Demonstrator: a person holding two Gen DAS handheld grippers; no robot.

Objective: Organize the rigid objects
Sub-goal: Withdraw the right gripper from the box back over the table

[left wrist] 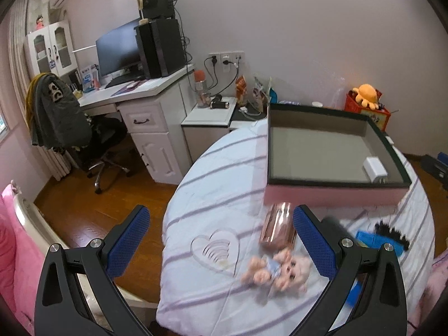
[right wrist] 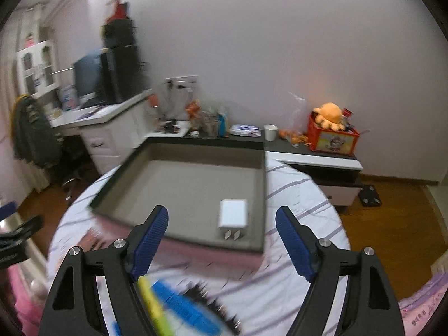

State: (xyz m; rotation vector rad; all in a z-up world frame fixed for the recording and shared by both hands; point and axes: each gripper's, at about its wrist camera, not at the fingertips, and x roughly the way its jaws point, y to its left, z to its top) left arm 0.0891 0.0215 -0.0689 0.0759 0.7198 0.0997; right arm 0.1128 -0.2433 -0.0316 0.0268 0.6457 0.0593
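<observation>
Hovering both released tools, left tool point(left wrist: 221, 240) and right tool point(right wrist: 222, 240), you leave the charger point(right wrist: 233, 216) boxed at lower right, cup point(left wrist: 277, 229) and doll point(left wrist: 280, 271) waiting on the bed point(left wrist: 212, 173).

charger point(left wrist: 375, 169) in tray point(left wrist: 333, 184), doll point(left wrist: 280, 271) before.

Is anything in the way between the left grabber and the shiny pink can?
Nothing visible blocks it. The left gripper is open, and the shiny pink can lies on the bedspread just inside its right finger. The little doll lies nearer, beside the path.
</observation>
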